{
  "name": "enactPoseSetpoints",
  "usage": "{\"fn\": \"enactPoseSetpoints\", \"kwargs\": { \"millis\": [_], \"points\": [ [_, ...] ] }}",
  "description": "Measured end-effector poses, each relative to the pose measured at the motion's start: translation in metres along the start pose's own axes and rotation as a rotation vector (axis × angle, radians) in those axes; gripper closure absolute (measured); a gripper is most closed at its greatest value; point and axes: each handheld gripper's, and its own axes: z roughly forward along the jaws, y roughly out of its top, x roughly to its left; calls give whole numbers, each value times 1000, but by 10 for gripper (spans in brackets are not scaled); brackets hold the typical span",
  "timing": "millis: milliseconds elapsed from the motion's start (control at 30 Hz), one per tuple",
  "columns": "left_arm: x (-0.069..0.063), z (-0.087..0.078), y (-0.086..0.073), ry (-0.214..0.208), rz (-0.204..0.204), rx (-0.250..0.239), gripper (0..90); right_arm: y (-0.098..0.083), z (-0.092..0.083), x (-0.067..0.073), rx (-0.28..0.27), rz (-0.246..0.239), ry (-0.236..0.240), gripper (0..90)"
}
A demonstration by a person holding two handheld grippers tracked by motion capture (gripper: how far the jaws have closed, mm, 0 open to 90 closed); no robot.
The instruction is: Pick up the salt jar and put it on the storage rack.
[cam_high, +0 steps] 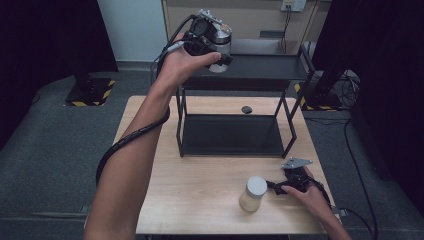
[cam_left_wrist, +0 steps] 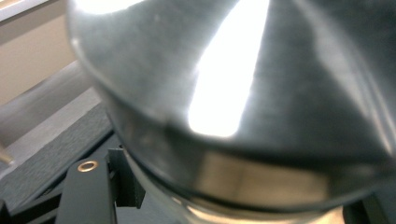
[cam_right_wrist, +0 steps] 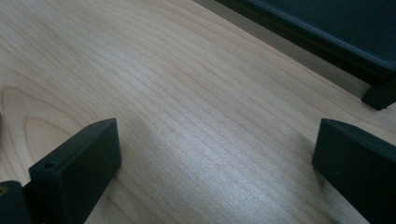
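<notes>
Halfway, by the look of it. One clear glass jar with a silver metal lid [cam_high: 220,47] lifted off the worktop and held up at the level of the top shelf of the black two-tier metal rack [cam_high: 260,67], not yet set down on it. A second jar, pale and cream-filled with a grey lid [cam_high: 253,193], standing on the light wooden worktop [cam_high: 200,195] near the front edge — untouched, so likely next in line.

Left hand-held gripper [cam_high: 216,50] clamped on the raised jar; in the left gripper view the shiny lid [cam_left_wrist: 243,93] looming large and close, with the shelf's dark edge below it. Right hand-held gripper [cam_high: 280,186] resting low over the worktop just beside the second jar, jaws spread wide — nothing but bare wood between them.
</notes>
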Motion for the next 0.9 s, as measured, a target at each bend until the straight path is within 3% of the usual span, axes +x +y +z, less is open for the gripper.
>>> {"fn": "enactPoseSetpoints", "kwargs": {
  "millis": [67, 200, 600, 900],
  "points": [
    [0, 4, 4, 28, -6, 18, 297, 0, 0, 0, 0, 0, 0, 19],
    [2, 11, 5, 47, -30, 18, 297, 0, 0, 0, 0, 0, 0, 19],
    [1, 47, 17, 51, -46, 64, 297, 0, 0, 0, 0, 0, 0, 19],
    [7, 65, 13, 45, -77, 76, 297, 0, 0, 0, 0, 0, 1, 19]
  ]
}}
